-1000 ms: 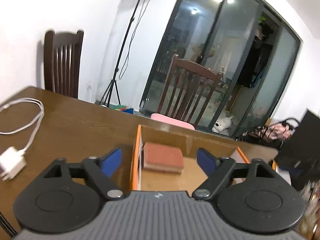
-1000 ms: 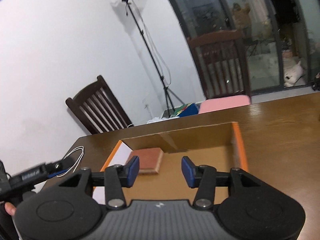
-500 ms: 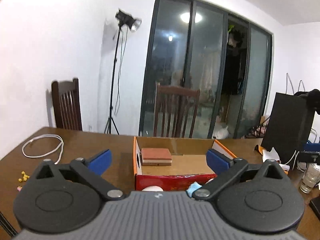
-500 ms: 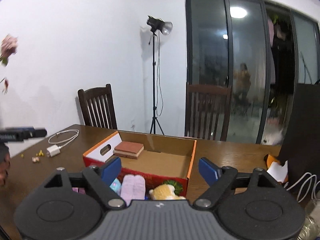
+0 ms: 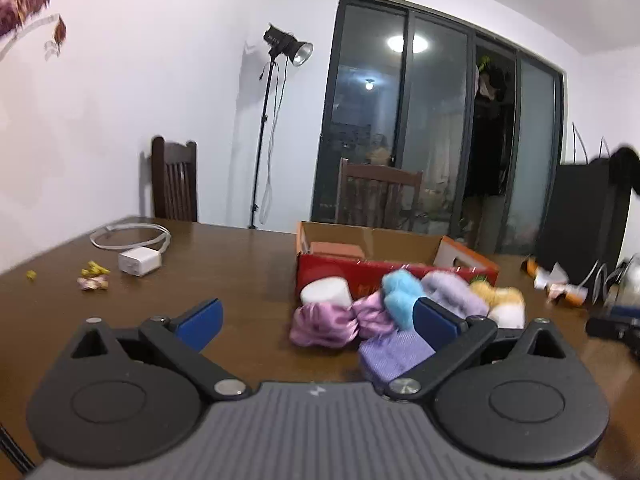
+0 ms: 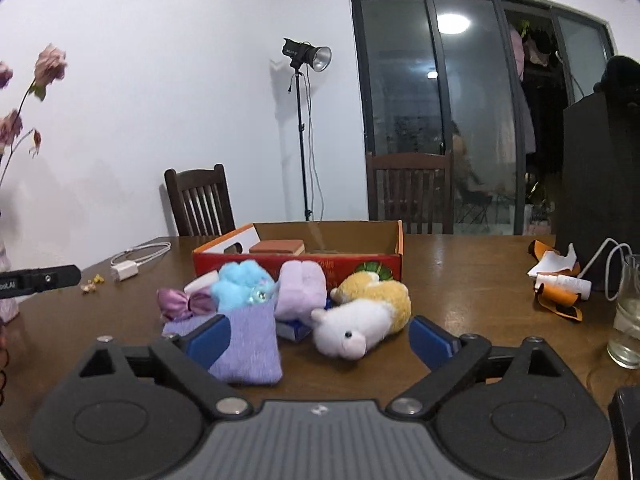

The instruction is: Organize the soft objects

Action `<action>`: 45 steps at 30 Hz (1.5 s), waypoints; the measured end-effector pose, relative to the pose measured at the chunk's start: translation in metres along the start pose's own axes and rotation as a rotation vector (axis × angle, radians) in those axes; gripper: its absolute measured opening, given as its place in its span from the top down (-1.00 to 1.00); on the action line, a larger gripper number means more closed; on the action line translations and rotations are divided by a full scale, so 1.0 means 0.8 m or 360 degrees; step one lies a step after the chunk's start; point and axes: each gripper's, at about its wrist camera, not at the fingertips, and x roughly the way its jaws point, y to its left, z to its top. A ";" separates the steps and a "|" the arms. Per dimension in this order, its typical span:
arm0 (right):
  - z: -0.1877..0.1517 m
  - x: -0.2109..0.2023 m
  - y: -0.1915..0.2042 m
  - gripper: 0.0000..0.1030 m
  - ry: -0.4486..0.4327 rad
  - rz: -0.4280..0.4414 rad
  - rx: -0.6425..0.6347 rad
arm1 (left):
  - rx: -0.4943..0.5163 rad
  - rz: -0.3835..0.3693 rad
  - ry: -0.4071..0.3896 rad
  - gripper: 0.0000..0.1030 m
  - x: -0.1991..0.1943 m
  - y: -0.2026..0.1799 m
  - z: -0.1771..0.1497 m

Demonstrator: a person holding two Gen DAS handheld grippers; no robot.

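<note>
A red-and-orange cardboard box [image 6: 304, 258] stands on the brown table with a brown sponge [image 6: 277, 246] inside. In front of it lies a pile of soft things: a white-and-yellow plush animal [image 6: 362, 318], a lilac knit pouch [image 6: 250, 344], a blue fluffy toy [image 6: 242, 286], a pale purple plush [image 6: 300, 290], a purple satin bow [image 6: 184, 304] and a white foam roll [image 5: 325, 291]. My right gripper [image 6: 320, 340] is open and empty just before the pile. My left gripper [image 5: 318, 316] is open and empty, left of the pile [image 5: 404, 312].
A white charger with its cable [image 5: 138, 258] and small yellow scraps [image 5: 94, 274] lie at the table's left. A glass [image 6: 626, 320], orange paper and a white tube [image 6: 560, 284] sit at the right beside a black box [image 6: 596, 192]. Chairs stand behind the table.
Both grippers have drawn back and down from above the box toward the table's near side. The soft pile in front of the box has come fully into view.
</note>
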 end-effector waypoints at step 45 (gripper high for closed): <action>0.024 0.209 -0.040 -0.90 0.0138 -0.0169 0.0098 | -0.0005 -0.0214 0.0403 -1.00 0.231 -0.021 0.004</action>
